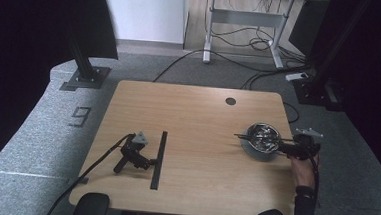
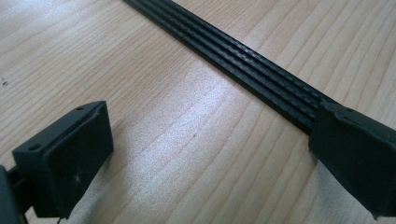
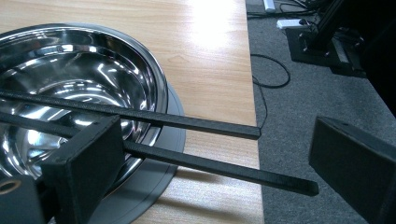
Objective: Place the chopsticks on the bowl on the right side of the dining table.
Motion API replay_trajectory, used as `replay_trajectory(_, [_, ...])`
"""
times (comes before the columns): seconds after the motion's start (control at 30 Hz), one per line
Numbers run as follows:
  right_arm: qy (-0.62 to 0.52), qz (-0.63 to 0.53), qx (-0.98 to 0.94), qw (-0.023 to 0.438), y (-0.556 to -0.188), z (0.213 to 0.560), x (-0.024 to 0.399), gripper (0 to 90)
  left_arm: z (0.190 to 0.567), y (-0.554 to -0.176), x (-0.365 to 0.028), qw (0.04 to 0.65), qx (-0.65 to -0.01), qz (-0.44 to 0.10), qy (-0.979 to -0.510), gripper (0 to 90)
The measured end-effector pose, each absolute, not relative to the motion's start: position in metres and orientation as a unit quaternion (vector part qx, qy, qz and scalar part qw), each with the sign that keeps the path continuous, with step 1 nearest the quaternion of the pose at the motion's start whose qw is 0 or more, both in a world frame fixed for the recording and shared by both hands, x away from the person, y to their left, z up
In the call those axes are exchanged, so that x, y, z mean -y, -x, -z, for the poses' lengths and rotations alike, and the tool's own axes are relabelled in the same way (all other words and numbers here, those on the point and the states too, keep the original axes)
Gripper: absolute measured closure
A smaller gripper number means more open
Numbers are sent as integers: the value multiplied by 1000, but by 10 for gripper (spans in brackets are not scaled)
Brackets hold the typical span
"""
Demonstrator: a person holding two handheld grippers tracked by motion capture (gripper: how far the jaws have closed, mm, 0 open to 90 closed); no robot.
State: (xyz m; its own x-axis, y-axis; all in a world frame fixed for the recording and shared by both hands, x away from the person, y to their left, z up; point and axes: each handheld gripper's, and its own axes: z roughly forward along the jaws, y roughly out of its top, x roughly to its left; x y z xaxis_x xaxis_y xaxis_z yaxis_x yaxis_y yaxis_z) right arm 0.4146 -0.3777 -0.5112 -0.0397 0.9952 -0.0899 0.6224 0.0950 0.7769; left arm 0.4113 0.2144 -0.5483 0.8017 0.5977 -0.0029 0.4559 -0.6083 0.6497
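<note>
A steel bowl (image 1: pixel 263 136) (image 3: pixel 84 79) stands on a grey round base (image 3: pixel 163 154) near the table's right edge. Two thin black sticks (image 1: pixel 249 136) (image 3: pixel 187 122) lie across the bowl's rim, their ends reaching past the table edge. A hand holds my right gripper (image 1: pixel 283 147) (image 3: pixel 219 163) just right of the bowl; it is open, with the sticks' ends between its jaws and untouched. My left gripper (image 1: pixel 149 162) (image 2: pixel 210 140) lies on the table, open, with no hand on it. A long black ribbed strip (image 1: pixel 158 159) (image 2: pixel 243 60) runs beside it, one end under the right jaw.
The wooden table (image 1: pixel 198 113) has a round cable hole (image 1: pixel 230 101) at the back right. Grey carpet (image 3: pixel 303 112) with cables and black stand feet (image 1: pixel 86 76) lies around it. A white desk frame (image 1: pixel 246 21) stands behind.
</note>
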Motion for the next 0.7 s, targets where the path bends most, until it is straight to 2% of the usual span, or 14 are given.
replay_trajectory(0.13, [-609, -293, -659, 330, -411, 507, 378, 47, 548, -411, -214, 329, -296, -108, -890, 0])
replay_trajectory(0.23, [-603, -305, -663, 322, -406, 501, 373, 135, 548, -411, -214, 329, -296, -108, -890, 0])
replay_trajectory(0.3, [-596, -314, -668, 317, -404, 498, 367, 162, 548, -411, -214, 329, -296, -108, -890, 0])
replay_trajectory(0.4, [-583, -324, -678, 308, -403, 494, 356, 283, 548, -411, -214, 329, -296, -108, -890, 0])
replay_trajectory(0.53, [-555, -357, -699, 275, -401, 491, 340, 538, 548, -411, -214, 329, -296, -108, -890, 0])
replay_trajectory(0.7, [-527, -366, -726, 248, -403, 493, 323, 640, 548, -411, -214, 329, -296, -108, -890, 0])
